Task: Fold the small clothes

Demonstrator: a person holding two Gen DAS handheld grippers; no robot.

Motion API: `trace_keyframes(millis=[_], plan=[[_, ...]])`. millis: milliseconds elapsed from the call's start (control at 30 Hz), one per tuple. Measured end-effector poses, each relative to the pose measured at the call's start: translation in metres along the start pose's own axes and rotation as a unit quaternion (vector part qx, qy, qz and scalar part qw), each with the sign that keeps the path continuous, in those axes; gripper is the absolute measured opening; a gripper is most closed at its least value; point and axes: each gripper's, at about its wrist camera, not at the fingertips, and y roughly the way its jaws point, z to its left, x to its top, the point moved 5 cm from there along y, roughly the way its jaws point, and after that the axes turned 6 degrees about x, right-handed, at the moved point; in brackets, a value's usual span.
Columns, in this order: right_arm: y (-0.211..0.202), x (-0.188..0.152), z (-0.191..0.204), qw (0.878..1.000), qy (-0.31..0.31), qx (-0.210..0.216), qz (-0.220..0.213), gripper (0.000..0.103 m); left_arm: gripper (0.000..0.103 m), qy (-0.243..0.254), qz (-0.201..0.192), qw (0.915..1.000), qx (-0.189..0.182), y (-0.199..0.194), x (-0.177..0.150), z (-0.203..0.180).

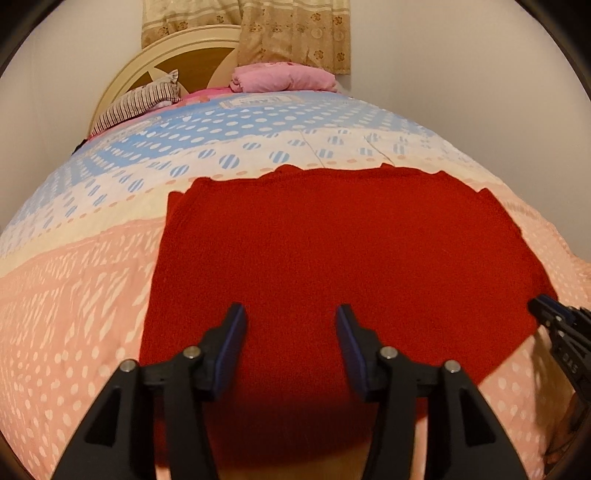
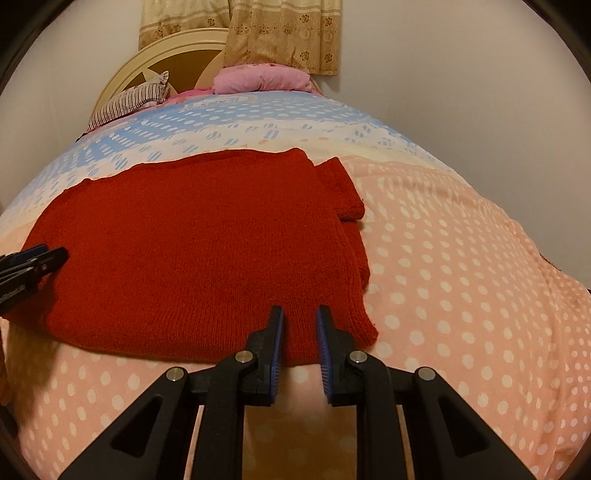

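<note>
A red knit sweater [image 1: 332, 240] lies spread flat on the dotted bed cover [image 1: 74, 295]. My left gripper [image 1: 291, 308] hovers over its near left part, jaws wide apart, and nothing is pinched between them. In the right wrist view the sweater [image 2: 184, 240] has a sleeve [image 2: 340, 184] folded in along its right side. My right gripper [image 2: 300, 309] sits at the near hem by the right corner, its jaws narrow, with red knit between the pads. From the left wrist view the right gripper [image 1: 539, 306] touches that corner. The left gripper [image 2: 55, 254] shows at the sweater's left edge.
The pink and blue bed cover [image 2: 461, 277] stretches around the sweater. A striped pillow [image 1: 136, 103] and a pink bundle [image 1: 280, 77] lie at the far end by the cream headboard [image 1: 192, 55]. A patterned curtain [image 1: 295, 33] hangs behind. White walls flank the bed.
</note>
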Motion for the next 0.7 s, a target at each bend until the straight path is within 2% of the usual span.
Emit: trace_keyframes(millis=[67,133,167,300,367,433,467,533,567,633,700], plan=[[-0.002,-0.001,-0.003,1.0,0.009,0.011,-0.007,0.018,0.06,-0.018,-0.006,0.9996,-0.019,-0.012,-0.005,0.006],[-0.004,-0.001,-0.007,0.999,0.023,0.028,-0.013,0.018,0.072,-0.049,-0.016,0.998,-0.037,-0.023,-0.011,0.018],[-0.005,-0.001,-0.011,0.998,0.035,0.04,-0.017,0.018,0.074,-0.07,-0.023,0.9964,-0.042,-0.029,-0.015,0.025],[-0.006,-0.002,-0.013,0.997,0.048,0.055,-0.02,0.018,0.076,-0.151,-0.038,0.9874,-0.028,-0.036,-0.027,0.061],[-0.005,-0.003,-0.01,0.998,0.044,0.051,-0.02,0.018,0.076,-0.173,-0.025,0.9845,-0.018,-0.027,-0.031,0.071],[-0.006,-0.003,-0.01,0.998,0.043,0.05,-0.021,0.019,0.077,-0.198,0.009,0.9796,-0.033,-0.011,-0.036,0.074],[-0.006,-0.003,-0.01,0.997,0.044,0.052,-0.022,0.019,0.078,-0.204,0.011,0.9782,-0.038,-0.007,-0.037,0.073],[-0.006,-0.003,-0.012,0.997,0.049,0.058,-0.023,0.019,0.09,-0.196,0.004,0.98,-0.037,-0.006,-0.033,0.066],[-0.006,-0.003,-0.013,0.996,0.052,0.062,-0.023,0.019,0.093,-0.188,0.006,0.9812,-0.044,-0.004,-0.03,0.06],[-0.006,-0.003,-0.014,0.996,0.054,0.064,-0.024,0.019,0.095,-0.183,0.005,0.9804,-0.073,0.002,-0.023,0.05],[-0.006,-0.003,-0.014,0.996,0.055,0.065,-0.024,0.019,0.098,-0.198,0.006,0.9754,-0.097,0.011,-0.014,0.049]])
